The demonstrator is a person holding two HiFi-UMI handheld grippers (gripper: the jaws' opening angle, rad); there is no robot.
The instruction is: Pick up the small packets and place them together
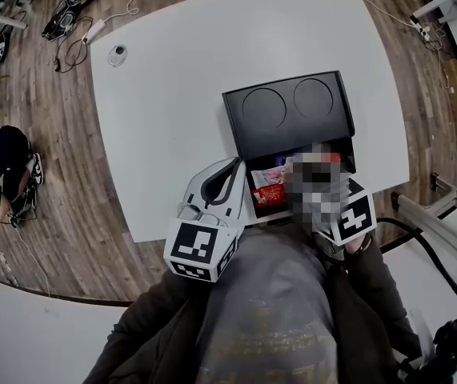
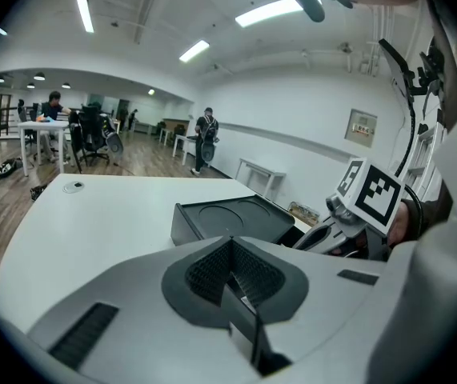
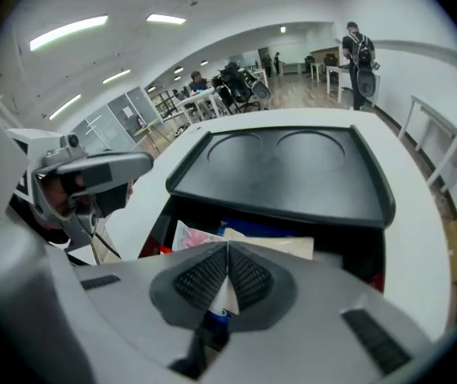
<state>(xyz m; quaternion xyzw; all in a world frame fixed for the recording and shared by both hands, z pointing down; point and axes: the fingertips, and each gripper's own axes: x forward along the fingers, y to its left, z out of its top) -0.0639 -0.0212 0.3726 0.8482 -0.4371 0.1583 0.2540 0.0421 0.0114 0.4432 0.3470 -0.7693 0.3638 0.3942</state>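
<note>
"What is the right claw point(image 3: 228, 250) doing?"
"It is clenched on 1 small packet point(image 3: 223, 298), just over the open black box point(image 3: 280, 174)."
"Where are the other packets point(image 3: 198, 237)?"
"Inside that box. The box sits on the white tabletop point(image 1: 172, 94)."
"And the left claw point(image 2: 230, 246)?"
"Closed tight with nothing in it, near the box."

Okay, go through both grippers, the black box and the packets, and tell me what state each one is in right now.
Left gripper: shut, nothing in it.
Right gripper: shut on a white and blue packet.
Black box: open, lid swung back.
Other packets: lying loose inside the box.
</note>
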